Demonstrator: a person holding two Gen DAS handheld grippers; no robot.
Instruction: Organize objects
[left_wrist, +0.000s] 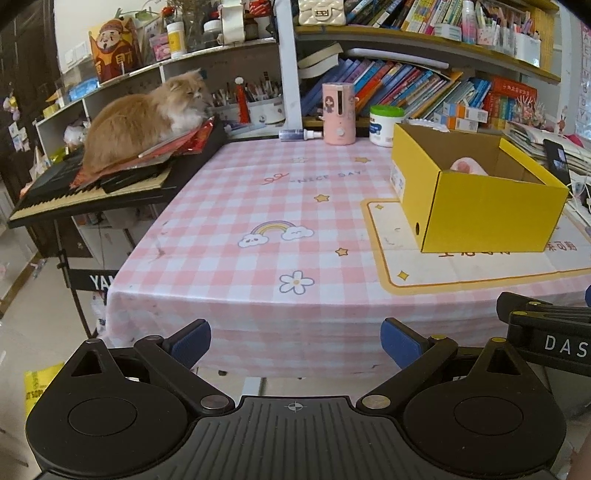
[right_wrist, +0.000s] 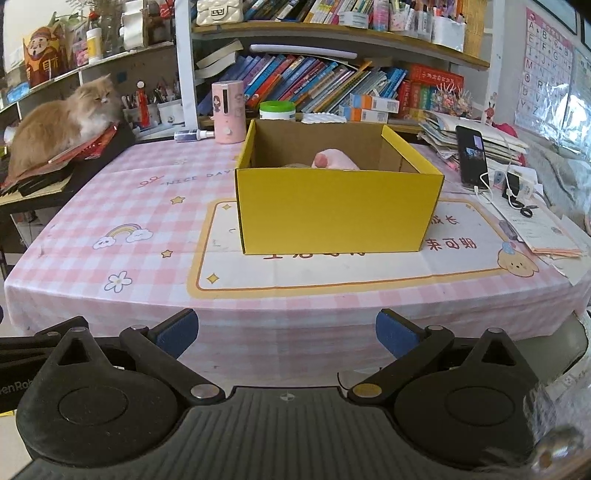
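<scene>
A yellow cardboard box (right_wrist: 334, 210) stands open on a cream mat in the middle of the table; it also shows in the left wrist view (left_wrist: 476, 212) at the right. A pink soft object (right_wrist: 334, 159) lies inside it, mostly hidden by the box wall; its top shows in the left wrist view (left_wrist: 467, 166). My left gripper (left_wrist: 295, 345) is open and empty, in front of the table's near edge. My right gripper (right_wrist: 286, 334) is open and empty, also before the near edge, facing the box.
A pink-checked tablecloth (right_wrist: 110, 206) covers the table. At its back stand a pink dispenser (right_wrist: 229, 110), a green-lidded jar (right_wrist: 277, 110) and a spray bottle (left_wrist: 299, 134). A cat (left_wrist: 147, 118) lies on a keyboard at left. A phone (right_wrist: 472, 157), cables and papers sit at right.
</scene>
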